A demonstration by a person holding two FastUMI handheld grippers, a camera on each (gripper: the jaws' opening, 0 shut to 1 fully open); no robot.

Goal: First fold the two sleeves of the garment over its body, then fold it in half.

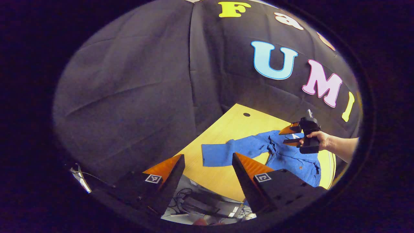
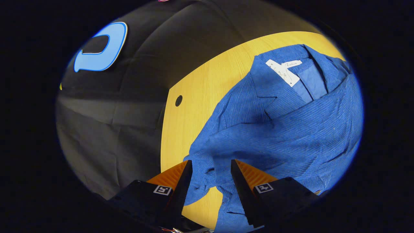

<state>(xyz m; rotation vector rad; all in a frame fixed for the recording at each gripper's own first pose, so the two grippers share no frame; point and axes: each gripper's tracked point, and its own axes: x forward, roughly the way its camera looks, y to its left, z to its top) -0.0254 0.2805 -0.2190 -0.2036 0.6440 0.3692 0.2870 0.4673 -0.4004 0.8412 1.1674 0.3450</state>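
Observation:
A blue shirt (image 1: 284,158) lies on the yellow table (image 1: 226,129), one sleeve (image 1: 220,154) stretched flat toward the table's near edge. My left gripper (image 1: 208,157) is open, off the near edge and apart from the sleeve, nothing between its fingers. A hand holds my right gripper (image 1: 290,135) over the shirt's collar end, fingers apart. In the right gripper view the shirt (image 2: 284,129) shows its collar and a white neck label (image 2: 284,71). A bunched fold of blue cloth lies under the open right gripper (image 2: 211,163); whether it touches the cloth I cannot tell.
A small dark hole (image 2: 178,100) marks the tabletop (image 2: 194,97) near the black cloth wall. Beyond the table's near edge, cables and boxes (image 1: 207,207) sit on the floor. Bare wood lies between the sleeve and that edge.

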